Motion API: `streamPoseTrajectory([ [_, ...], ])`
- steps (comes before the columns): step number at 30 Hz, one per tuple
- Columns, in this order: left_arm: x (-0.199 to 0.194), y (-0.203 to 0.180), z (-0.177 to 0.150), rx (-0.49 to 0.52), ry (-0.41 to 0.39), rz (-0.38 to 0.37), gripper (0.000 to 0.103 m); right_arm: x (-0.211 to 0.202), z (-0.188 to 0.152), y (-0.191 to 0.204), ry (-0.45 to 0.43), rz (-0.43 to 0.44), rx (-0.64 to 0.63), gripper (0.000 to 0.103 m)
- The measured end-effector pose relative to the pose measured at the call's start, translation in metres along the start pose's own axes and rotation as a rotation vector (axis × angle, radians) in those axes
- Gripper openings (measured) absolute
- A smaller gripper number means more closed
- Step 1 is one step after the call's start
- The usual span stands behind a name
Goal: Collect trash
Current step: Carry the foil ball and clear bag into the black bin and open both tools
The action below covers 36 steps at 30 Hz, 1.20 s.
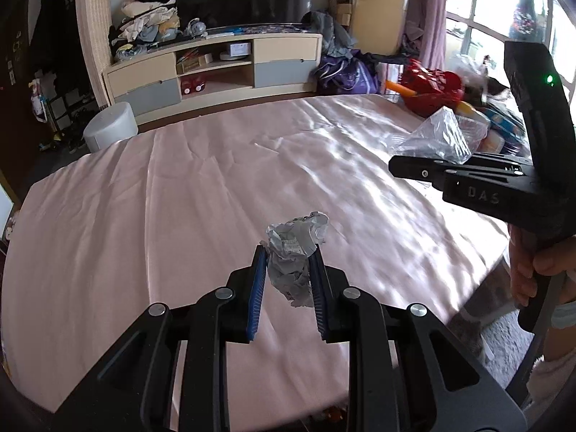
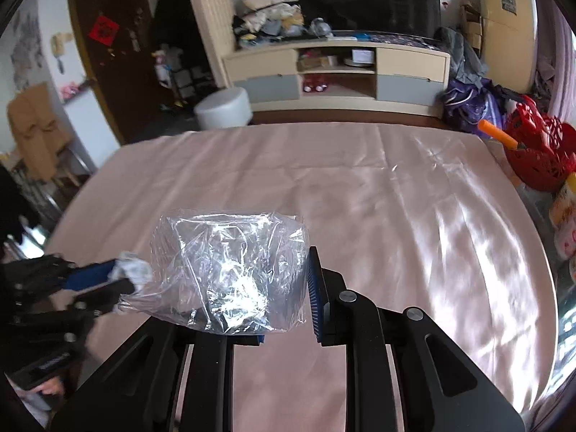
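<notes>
A crumpled grey-white paper ball (image 1: 298, 230) sits pinched between the blue pads of my left gripper (image 1: 288, 248), lifted over the pink tablecloth (image 1: 162, 187). My right gripper (image 1: 406, 169) comes in from the right, shut on a crumpled clear plastic bag (image 1: 439, 136). In the right wrist view the plastic bag (image 2: 230, 266) bulges out to the left of my right gripper (image 2: 286, 252) and hides its left pad. The left gripper (image 2: 118, 273) with the paper ball (image 2: 133, 270) is at the left, touching or just beside the plastic.
A red basket (image 2: 536, 154) and packaged goods crowd the table's right edge. A white round stool (image 2: 223, 108) and a TV cabinet (image 2: 334, 72) stand beyond the far edge. A person's hand (image 1: 529, 266) holds the right gripper's handle.
</notes>
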<state>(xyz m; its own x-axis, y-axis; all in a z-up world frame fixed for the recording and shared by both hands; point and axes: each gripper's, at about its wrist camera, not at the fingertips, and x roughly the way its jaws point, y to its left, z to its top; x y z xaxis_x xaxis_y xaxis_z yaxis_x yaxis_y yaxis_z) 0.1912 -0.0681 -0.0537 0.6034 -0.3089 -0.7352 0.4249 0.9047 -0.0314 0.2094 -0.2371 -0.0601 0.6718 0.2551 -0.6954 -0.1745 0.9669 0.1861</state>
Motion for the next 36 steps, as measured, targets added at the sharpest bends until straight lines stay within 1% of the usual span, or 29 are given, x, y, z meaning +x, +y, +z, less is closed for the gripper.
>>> streamPoseTrajectory([
  [3,-0.021,-0.013,-0.019,0.008,-0.007,-0.010,0.023,-0.029,-0.020,0.014,-0.034,-0.033,-0.047,0.020],
  [9,-0.057,-0.037,-0.053,-0.002,-0.027,-0.030,0.023,-0.068,-0.055,0.026,-0.063,-0.027,-0.068,0.020],
  [12,-0.069,-0.046,-0.070,-0.022,-0.037,-0.034,0.023,-0.085,-0.074,0.028,-0.077,-0.027,-0.067,0.020],
  [15,-0.072,-0.053,-0.084,-0.052,-0.034,-0.046,0.023,-0.098,-0.097,0.031,-0.083,-0.024,-0.069,0.020],
  [20,-0.070,-0.061,-0.112,-0.115,-0.005,-0.090,0.023,-0.103,-0.128,0.036,-0.066,-0.023,-0.071,0.020],
  [24,-0.066,-0.068,-0.134,-0.162,0.013,-0.107,0.023,-0.102,-0.153,0.038,-0.044,-0.014,-0.051,0.020],
  [26,-0.061,-0.069,-0.145,-0.188,0.022,-0.102,0.023,-0.097,-0.168,0.035,-0.017,0.001,-0.021,0.020],
  [28,-0.056,-0.074,-0.155,-0.196,0.029,-0.078,0.023,-0.091,-0.178,0.031,0.003,0.005,0.002,0.020],
  [31,-0.045,-0.082,-0.171,-0.199,0.058,-0.060,0.023,-0.083,-0.193,0.024,0.027,-0.010,0.035,0.020],
  [36,-0.026,-0.092,-0.194,-0.202,0.115,-0.065,0.023,-0.063,-0.213,0.015,0.079,-0.014,0.075,0.020],
])
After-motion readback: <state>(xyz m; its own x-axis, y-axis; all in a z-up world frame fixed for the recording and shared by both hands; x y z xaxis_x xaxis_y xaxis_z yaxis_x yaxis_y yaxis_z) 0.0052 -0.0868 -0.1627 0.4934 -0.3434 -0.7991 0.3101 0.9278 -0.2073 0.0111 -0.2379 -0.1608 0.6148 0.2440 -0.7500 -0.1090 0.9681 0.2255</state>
